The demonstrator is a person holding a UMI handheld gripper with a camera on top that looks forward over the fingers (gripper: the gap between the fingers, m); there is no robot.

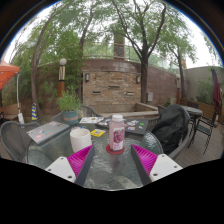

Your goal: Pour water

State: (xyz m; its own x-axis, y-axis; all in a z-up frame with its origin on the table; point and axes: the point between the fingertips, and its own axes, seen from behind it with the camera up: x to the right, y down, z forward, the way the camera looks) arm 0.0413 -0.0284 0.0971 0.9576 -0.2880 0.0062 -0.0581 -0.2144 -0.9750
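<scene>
Out on a patio, trees and a stone wall [112,82] behind, a glass counter [60,148] in front. A bottle [117,133] with a pink label stands on it between the pink pads, gaps either side. The hand-held gripper [113,158] is released, fingers spread. A white cup [80,139] sits just left of the bottle; a dark chair [172,128] stands to the right.

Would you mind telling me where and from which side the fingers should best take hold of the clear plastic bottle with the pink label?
Grip the clear plastic bottle with the pink label around its labelled middle, coming straight ahead and level. It stands upright on the round glass table, just beyond the open fingers, so its round sides probably suit the pads; the cap looks too narrow.
</scene>
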